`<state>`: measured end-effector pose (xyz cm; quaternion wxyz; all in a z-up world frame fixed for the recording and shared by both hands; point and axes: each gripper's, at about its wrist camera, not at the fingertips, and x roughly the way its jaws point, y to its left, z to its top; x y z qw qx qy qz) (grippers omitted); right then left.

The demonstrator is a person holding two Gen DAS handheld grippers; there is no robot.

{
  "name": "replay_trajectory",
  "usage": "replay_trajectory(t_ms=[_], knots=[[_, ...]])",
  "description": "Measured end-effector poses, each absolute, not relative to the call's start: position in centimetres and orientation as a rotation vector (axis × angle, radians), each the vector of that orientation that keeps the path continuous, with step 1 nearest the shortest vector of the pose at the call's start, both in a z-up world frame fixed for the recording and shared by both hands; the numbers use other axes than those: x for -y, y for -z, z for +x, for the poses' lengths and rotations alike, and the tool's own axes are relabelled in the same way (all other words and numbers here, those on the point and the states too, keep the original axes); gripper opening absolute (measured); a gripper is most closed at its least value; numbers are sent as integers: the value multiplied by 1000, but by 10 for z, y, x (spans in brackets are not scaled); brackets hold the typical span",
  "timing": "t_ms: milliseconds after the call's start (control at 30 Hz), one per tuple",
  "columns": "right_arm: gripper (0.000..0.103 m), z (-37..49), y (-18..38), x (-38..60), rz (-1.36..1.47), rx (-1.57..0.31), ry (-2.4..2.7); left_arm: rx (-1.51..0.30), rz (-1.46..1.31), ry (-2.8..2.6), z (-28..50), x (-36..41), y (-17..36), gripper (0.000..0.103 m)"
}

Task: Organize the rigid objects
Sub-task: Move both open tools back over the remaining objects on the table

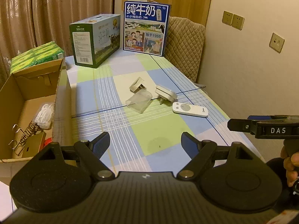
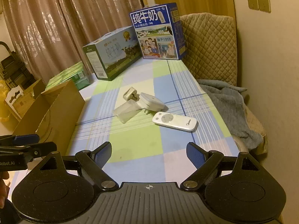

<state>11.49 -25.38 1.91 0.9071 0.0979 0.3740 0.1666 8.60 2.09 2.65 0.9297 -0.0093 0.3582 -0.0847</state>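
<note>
Holding both tongs above the near end of the checked tablecloth [image 1: 145, 130], I have my left gripper [image 1: 145, 145] spread wide with nothing between its blue pads, and my right gripper [image 2: 149, 155] spread just the same, also empty. Neither one touches the cloth or any object. Past the tips, around the middle of the table, sits the little cluster I am to tidy. Nearest and to the right lies the white remote [image 2: 174, 121], flat on the cloth, its round button pad towards the left. Just left of it a clear plastic box [image 1: 139, 101] lies tipped on its side. Behind that box rest two white plug adapters: the larger adapter [image 1: 166, 93] on the right, prongs pointing towards me, close beside the box, and the smaller adapter [image 1: 137, 85] on the left, tilted up with its prongs showing. Off the table's left edge stands an open cardboard box [image 1: 35, 85] with odds and ends inside. At the far end stand two milk cartons, the green carton [image 1: 95, 41] on the left and the blue carton [image 1: 146, 27] on the right, before the curtains [image 1: 46, 9].
</note>
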Motion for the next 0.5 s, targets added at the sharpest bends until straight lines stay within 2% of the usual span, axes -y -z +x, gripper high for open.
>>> replay_trajectory(t_ms=[500], knots=[[84, 161, -32, 269, 126, -787, -373, -738, -10, 214, 113, -14, -23, 80]])
